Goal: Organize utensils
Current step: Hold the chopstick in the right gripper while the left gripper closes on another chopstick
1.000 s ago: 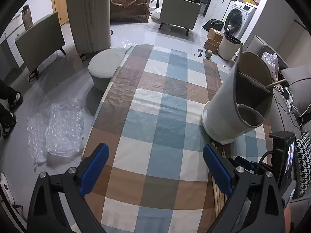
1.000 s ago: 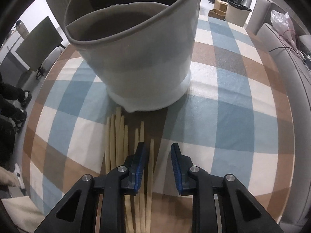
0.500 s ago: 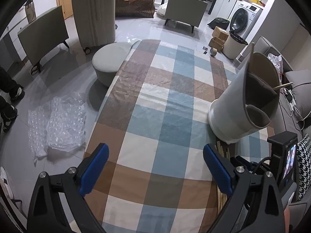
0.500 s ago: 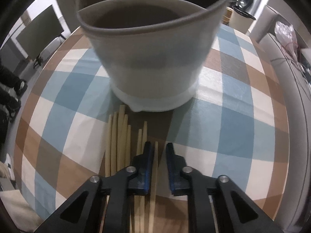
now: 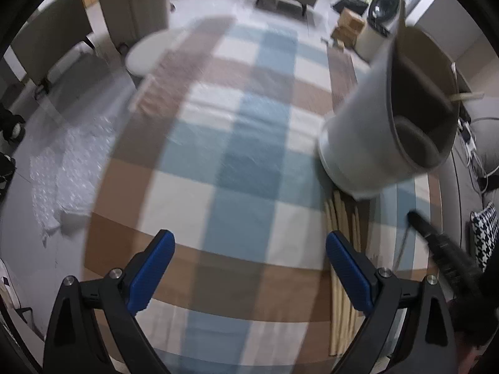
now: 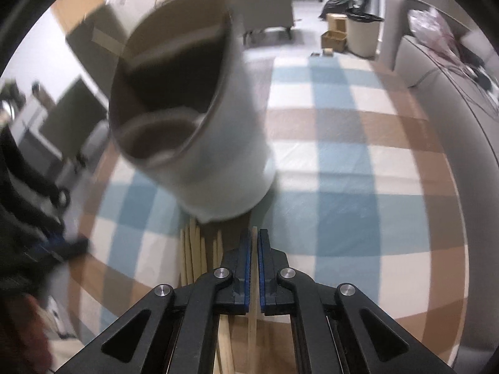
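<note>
A tall white utensil holder (image 6: 199,124) with a brown divided inside stands on the checked tablecloth (image 6: 343,162); it also shows in the left wrist view (image 5: 374,137), with one chopstick (image 5: 466,96) sticking out of it. Several wooden chopsticks (image 6: 195,255) lie side by side just in front of its base, also in the left wrist view (image 5: 341,218). My right gripper (image 6: 254,249) is shut on one chopstick (image 6: 254,233), lifted above the pile. My left gripper (image 5: 249,258) is open and empty over the cloth, left of the chopsticks.
The table's left edge drops to a floor with bubble wrap (image 5: 62,171) and a round grey stool (image 5: 149,53). A sofa (image 6: 452,109) runs along the right side. Chairs, boxes and a washing machine (image 5: 386,3) stand far behind.
My right gripper closed from open onto one chopstick and rose, tilting the view upward. The left gripper moved slightly; its view is blurred.
</note>
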